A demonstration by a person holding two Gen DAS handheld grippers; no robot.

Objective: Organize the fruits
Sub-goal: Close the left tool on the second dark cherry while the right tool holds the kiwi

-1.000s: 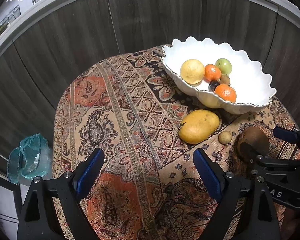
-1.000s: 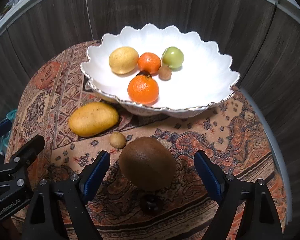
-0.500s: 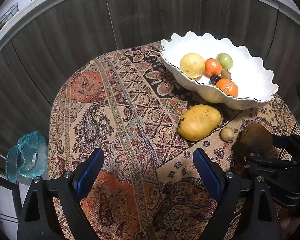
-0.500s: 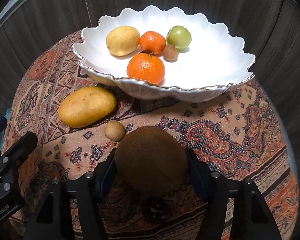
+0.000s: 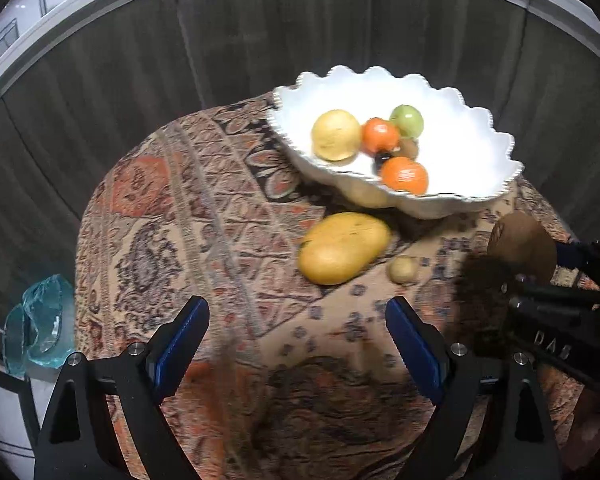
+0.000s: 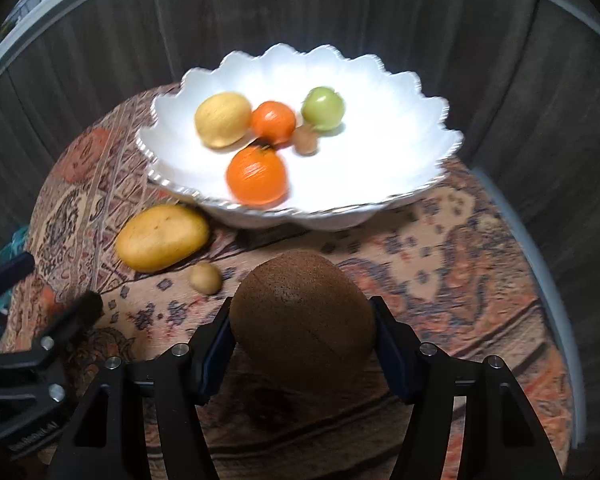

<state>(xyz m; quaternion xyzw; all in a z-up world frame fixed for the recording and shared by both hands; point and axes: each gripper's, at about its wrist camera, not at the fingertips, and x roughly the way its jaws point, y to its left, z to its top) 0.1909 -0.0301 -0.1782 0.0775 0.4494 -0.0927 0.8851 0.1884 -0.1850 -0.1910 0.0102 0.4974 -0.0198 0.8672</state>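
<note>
Fuzzy brown kiwi point(image 6: 300, 320), round like an egg, sits pinched in the right gripper point(image 6: 302, 344) at the bottom middle; its jaws have just squeezed in. Left gripper point(image 5: 296, 340) stays spread wide over the patterned cloth point(image 5: 204, 216).

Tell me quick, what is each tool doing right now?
Left tool: open, holding nothing.
Right tool: its jaws have just been closing, now shut on the big brown fruit.
</note>
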